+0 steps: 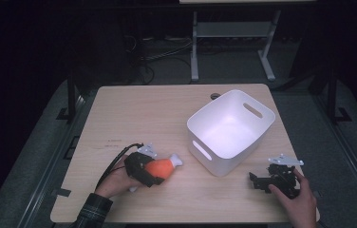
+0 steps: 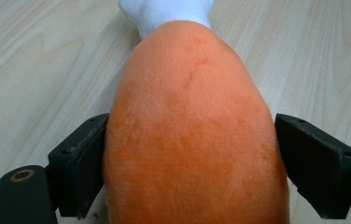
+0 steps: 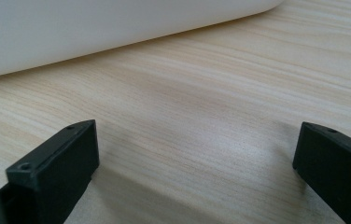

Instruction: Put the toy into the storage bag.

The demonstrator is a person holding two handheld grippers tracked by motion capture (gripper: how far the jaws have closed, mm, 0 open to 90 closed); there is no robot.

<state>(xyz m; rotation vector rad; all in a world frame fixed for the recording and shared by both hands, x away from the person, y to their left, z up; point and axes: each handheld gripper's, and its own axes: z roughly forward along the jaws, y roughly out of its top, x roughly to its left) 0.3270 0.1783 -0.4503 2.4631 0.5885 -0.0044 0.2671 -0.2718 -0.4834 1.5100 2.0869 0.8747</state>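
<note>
An orange plush toy (image 1: 161, 167) with a white knobbed end lies on the wooden table (image 1: 138, 114) at the front left. My left gripper (image 1: 154, 174) is shut on its orange body, and in the left gripper view both black jaws press the sides of the toy (image 2: 192, 107). My right gripper (image 1: 257, 181) rests low at the front right, just right of a white bin (image 1: 257, 134). It is open, and in the right gripper view the gripper (image 3: 197, 149) has bare table between its jaws.
The white bin with slotted handles stands right of centre, and its wall (image 3: 94, 28) fills the top of the right gripper view. A small dark round spot (image 1: 215, 96) sits on the table behind the bin. Beyond the table stand a metal frame and cables on the floor.
</note>
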